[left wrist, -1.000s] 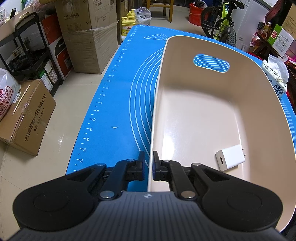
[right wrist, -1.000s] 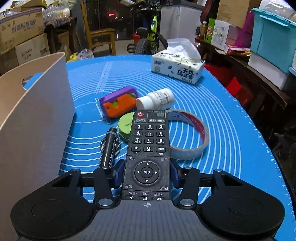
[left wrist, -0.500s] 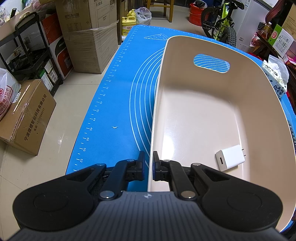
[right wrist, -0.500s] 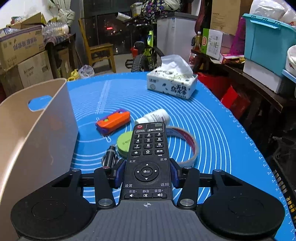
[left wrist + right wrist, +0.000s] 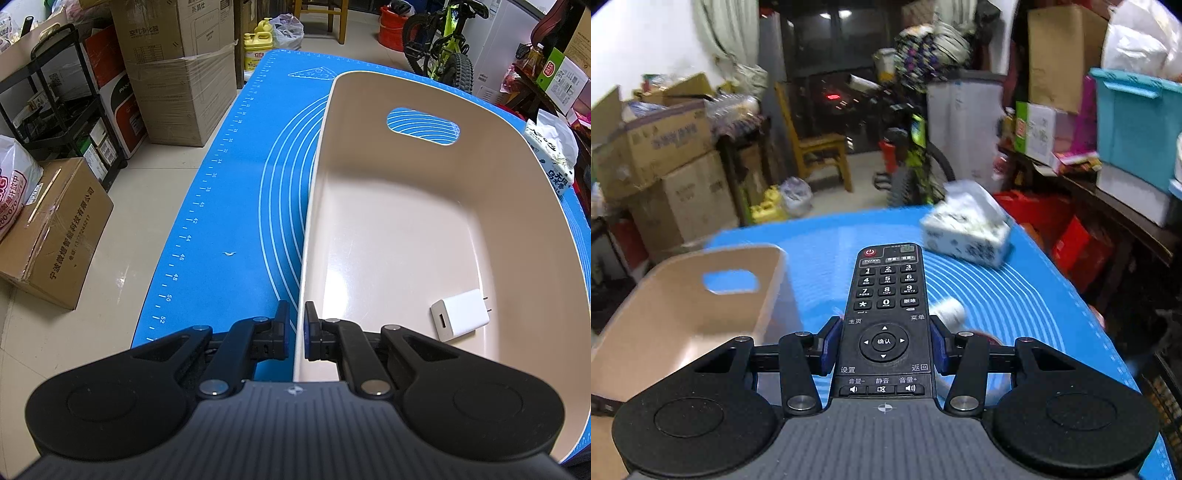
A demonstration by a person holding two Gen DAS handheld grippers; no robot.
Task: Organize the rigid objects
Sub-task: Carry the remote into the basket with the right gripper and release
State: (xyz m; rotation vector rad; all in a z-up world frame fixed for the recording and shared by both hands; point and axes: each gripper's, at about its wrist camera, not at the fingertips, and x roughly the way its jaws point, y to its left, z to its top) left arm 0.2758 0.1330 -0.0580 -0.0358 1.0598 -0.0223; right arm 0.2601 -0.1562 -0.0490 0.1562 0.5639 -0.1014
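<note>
A beige bin [image 5: 424,229] with a handle slot stands on the blue mat [image 5: 236,206]. A white charger [image 5: 460,314] lies on its floor near the right wall. My left gripper [image 5: 296,332] is shut on the bin's near left rim, one pad on each side of the thin wall. In the right wrist view my right gripper [image 5: 884,341] is shut on a black remote control [image 5: 884,314], held above the mat and pointing away from me. The bin [image 5: 683,317] sits to its lower left. A white pill bottle [image 5: 949,309] shows partly behind the remote.
A tissue box [image 5: 967,229] stands at the mat's far right. Cardboard boxes [image 5: 177,66], a black shelf rack [image 5: 51,103] and a small bicycle [image 5: 443,48] surround the table. A dark side table with boxes and a teal crate [image 5: 1134,122] runs along the right.
My right gripper has risen with the remote and tipped up toward level; the marker, tape roll, green disc and toy have dropped out of its view. The left gripper has not moved.
</note>
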